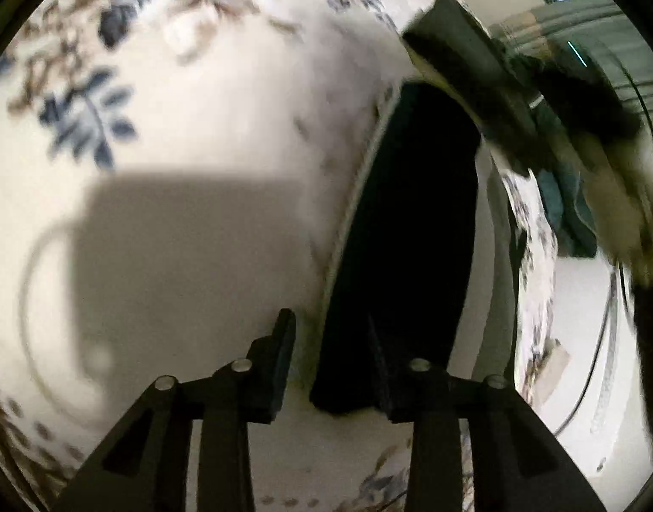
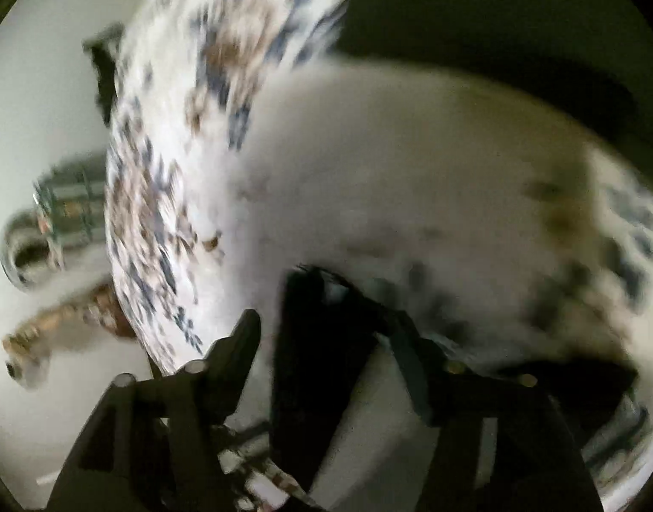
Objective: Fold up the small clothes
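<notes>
A small black garment (image 1: 407, 234) hangs stretched over a white cloth with blue and brown flowers (image 1: 190, 98). In the left wrist view my left gripper (image 1: 330, 367) has its fingers spread, with the garment's near end lying between them, against the right finger. At the top right the other gripper (image 1: 467, 72) holds the garment's far end. In the blurred right wrist view my right gripper (image 2: 317, 324) has black fabric (image 2: 313, 362) between its fingers; the jaw gap is hard to judge.
The flowered cloth (image 2: 177, 162) covers the work surface. A shiny metal object (image 2: 49, 222) and a brown patterned item (image 2: 49, 328) lie on the pale floor at the left. A teal cloth (image 1: 569, 200) and a cable (image 1: 599, 341) show at the right.
</notes>
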